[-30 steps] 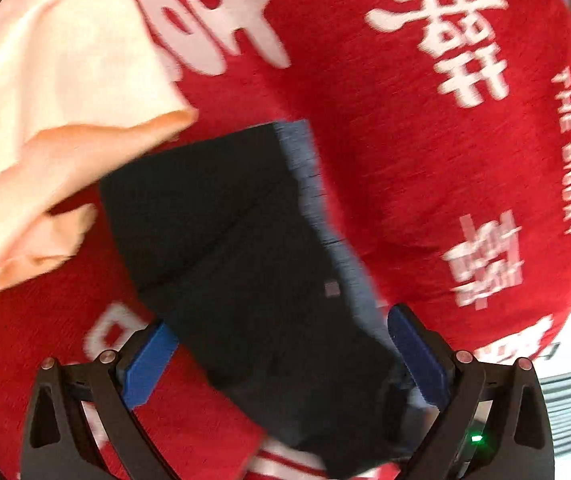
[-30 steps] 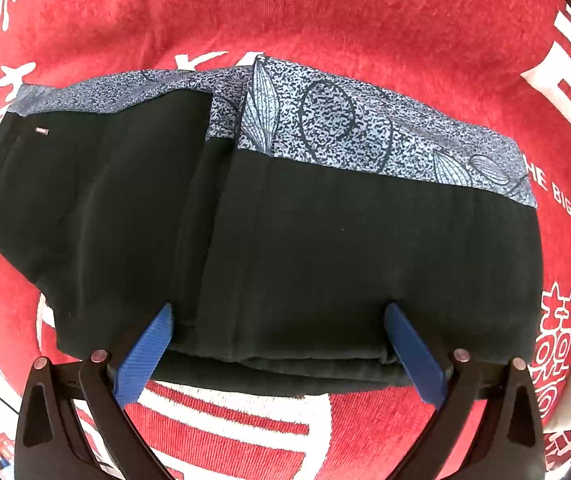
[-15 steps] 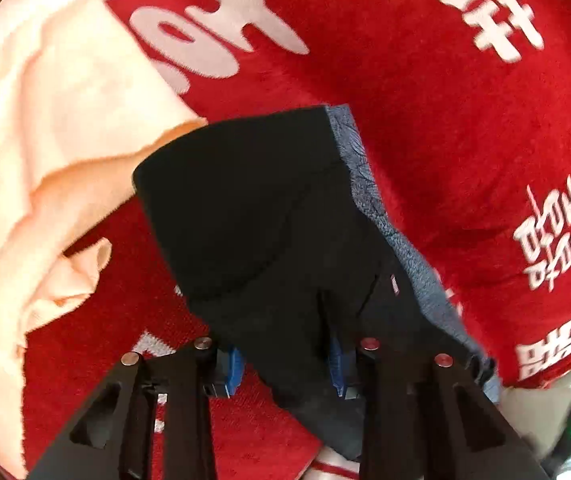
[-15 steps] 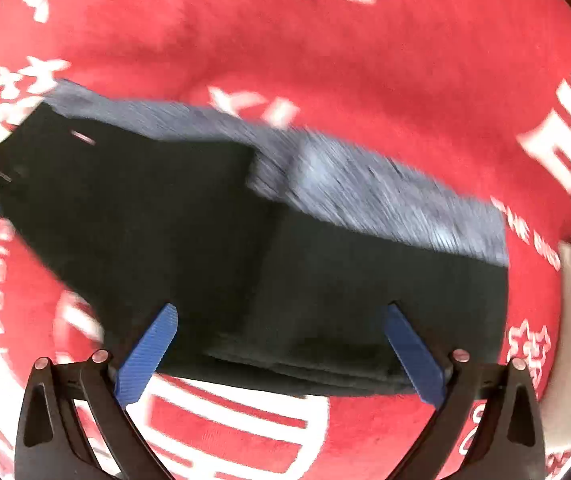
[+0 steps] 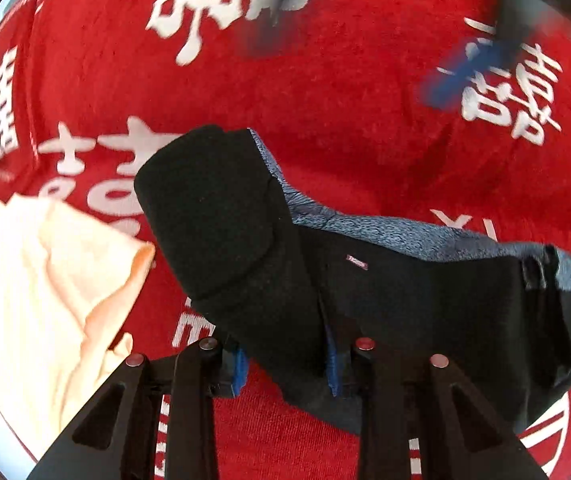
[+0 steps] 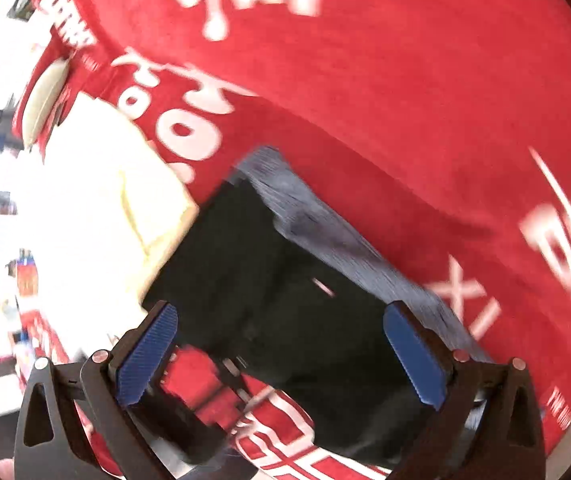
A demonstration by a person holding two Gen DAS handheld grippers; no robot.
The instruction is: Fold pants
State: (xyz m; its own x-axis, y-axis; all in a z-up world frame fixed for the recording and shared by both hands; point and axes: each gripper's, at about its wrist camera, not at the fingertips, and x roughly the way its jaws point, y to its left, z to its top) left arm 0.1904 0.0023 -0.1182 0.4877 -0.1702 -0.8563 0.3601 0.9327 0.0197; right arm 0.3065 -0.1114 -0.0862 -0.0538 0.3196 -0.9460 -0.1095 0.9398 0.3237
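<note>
The folded black pants [image 5: 225, 220], with a blue-grey patterned waistband [image 5: 385, 228], lie on a red blanket [image 5: 365, 128] with white characters. My left gripper [image 5: 285, 364] has its jaws closing on a thick fold of the pants, the blue pads pressing the cloth on both sides, and that end is raised off the blanket. In the right wrist view, my right gripper [image 6: 281, 356] hovers open above the pants [image 6: 265, 280], with nothing between its pads. A blurred blue fingertip [image 5: 465, 74] of it shows at the upper right of the left wrist view.
A peach cloth [image 5: 37, 280] lies crumpled to the left of the pants, touching their edge [image 6: 105, 200]. The red blanket [image 6: 365, 100] covers the whole surface. Bright room clutter [image 6: 1, 240] shows past the blanket's left edge.
My left gripper went from wide open to shut on the pants' end and rolled, raising it. My right gripper, still open, swept quickly across the pants toward the peach cloth.
</note>
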